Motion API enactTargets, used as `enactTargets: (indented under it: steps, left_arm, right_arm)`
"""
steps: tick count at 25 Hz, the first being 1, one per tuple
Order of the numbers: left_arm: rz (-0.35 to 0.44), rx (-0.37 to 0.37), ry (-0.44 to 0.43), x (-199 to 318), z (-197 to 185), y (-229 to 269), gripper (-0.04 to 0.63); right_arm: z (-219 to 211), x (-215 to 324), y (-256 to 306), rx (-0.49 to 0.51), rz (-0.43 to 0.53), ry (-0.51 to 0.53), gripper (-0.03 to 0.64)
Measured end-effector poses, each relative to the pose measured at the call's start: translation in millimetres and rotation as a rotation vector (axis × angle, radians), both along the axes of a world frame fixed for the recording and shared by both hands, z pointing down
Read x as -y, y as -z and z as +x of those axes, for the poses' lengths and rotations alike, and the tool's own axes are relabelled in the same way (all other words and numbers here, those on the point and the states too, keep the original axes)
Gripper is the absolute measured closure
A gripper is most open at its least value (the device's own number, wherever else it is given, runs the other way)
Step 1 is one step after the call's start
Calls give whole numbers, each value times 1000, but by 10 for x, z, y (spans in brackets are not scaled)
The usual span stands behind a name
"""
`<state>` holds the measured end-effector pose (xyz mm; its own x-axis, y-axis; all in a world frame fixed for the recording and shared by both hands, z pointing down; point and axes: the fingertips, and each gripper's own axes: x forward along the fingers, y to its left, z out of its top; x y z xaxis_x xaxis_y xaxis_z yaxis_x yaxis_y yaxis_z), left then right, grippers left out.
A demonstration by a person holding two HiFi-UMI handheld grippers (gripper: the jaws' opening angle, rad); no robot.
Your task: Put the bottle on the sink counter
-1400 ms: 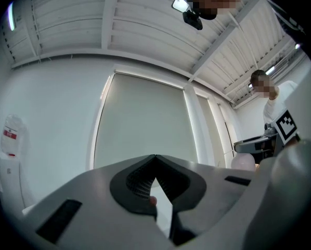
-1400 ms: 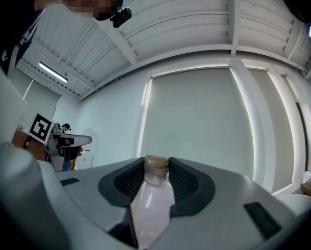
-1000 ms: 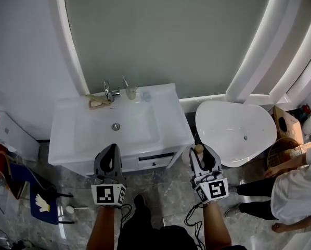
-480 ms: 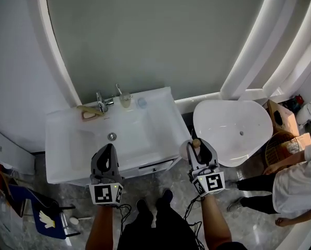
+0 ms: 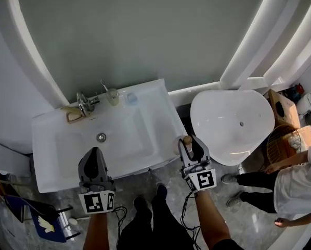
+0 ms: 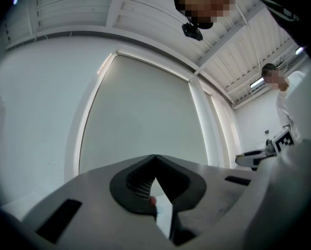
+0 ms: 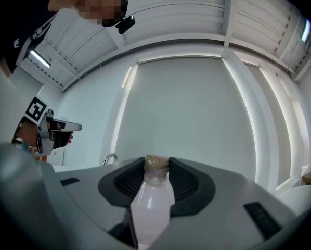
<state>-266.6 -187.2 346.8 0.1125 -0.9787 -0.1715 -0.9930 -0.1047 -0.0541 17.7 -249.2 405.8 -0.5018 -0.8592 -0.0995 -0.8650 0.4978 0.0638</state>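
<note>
bottle clamped near neck in right gripper jaws, held just off right edge of sink counter. not yet set down: move over counter and release left. left gripper jaws together, empty. head view shows only bottle cap, body hidden.
</note>
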Motion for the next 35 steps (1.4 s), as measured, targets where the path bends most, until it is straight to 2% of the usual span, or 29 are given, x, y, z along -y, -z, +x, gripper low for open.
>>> enactTargets:
  steps: [3, 9, 19, 32, 35]
  left_arm:
    - [16, 21, 17, 162, 50, -175, 574]
    - [-17, 45, 20, 391, 161, -722, 574]
    - [-56, 22, -5, 965, 329, -1602, 574]
    - [-82, 3, -29, 1219, 465, -1851, 574]
    - [-87, -5, -26, 1233, 475, -1876, 574]
  right_arm:
    - [63, 229, -341, 4, -10, -6, 460]
    - [141, 508, -984, 13, -32, -3, 460]
    - [134, 898, -1758, -21, -61, -22, 460]
    - [189, 1102, -2164, -61, -153, -47, 460]
    - [216, 1155, -2233, -59, -204, -58, 460]
